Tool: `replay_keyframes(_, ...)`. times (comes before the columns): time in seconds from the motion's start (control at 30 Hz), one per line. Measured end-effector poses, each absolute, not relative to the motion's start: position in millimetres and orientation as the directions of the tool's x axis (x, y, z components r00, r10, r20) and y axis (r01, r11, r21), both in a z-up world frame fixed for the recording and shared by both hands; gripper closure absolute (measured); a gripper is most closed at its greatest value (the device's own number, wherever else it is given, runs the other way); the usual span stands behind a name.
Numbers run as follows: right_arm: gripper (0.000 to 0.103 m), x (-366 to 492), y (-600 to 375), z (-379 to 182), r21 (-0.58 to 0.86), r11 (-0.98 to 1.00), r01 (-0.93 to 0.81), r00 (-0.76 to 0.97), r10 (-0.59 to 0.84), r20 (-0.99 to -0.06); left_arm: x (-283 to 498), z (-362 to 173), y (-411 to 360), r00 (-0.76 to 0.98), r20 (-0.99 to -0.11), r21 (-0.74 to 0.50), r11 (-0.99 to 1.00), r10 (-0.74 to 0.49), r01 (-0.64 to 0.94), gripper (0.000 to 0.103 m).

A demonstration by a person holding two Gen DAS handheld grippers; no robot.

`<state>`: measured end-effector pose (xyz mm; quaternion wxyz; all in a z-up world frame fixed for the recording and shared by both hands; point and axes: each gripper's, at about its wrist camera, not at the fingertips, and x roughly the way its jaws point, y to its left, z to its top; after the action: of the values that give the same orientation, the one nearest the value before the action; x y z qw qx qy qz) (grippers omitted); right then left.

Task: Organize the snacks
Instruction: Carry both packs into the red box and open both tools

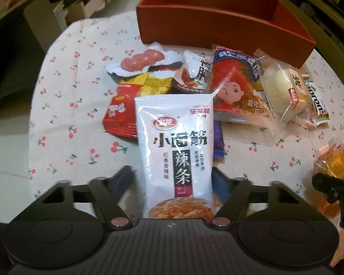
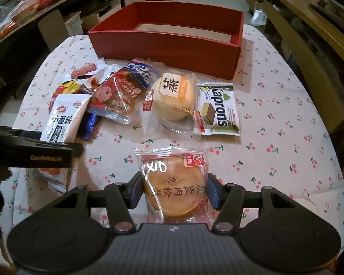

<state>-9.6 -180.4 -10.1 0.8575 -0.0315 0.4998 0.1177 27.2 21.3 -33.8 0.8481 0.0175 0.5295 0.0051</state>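
Ahead, beyond the snack pile, the red box (image 1: pixel 217 23) lies crosswise; left tool (image 1: pixel 173 183) pinches the white spicy-strip packet (image 1: pixel 174 142) lengthwise, right tool (image 2: pixel 174 190) pinches the round pastry packet (image 2: pixel 174 183).

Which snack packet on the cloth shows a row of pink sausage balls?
The clear-windowed sausage packet at the pile's far left, nearest the red box's left corner; no other shows round pink pieces.
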Motion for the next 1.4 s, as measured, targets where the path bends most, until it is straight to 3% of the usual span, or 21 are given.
replay_keyframes(0.07, 0.032, -11, -177, -10, 0.059, 0.97, -0.234, 0.473, 0.167, -0.865, 25, -31, 25, 0.446, -0.895, 0.029, 0.999, 0.019, 0.016, 0.045)
replay_keyframes(0.17, 0.032, -14, -171, -7, 0.061, 0.971, -0.229, 0.485, 0.169, -0.858, 21, -30, 30, 0.44, -0.898, 0.007, 1.0, 0.003, 0.009, 0.049)
replay_keyframes(0.53, 0.032, -32, -172, 13, 0.095, 0.98, -0.172, 0.545, 0.176, -0.82, 13, 5, 30, 0.484, -0.869, -0.095, 0.994, -0.106, 0.048, 0.051)
replay_keyframes(1.4, 0.033, 94, -180, 50, 0.172, 0.983, -0.061, 0.668, 0.169, -0.725, 138, 32, -4, 0.557, -0.805, -0.15, 0.979, -0.203, 0.139, 0.051)
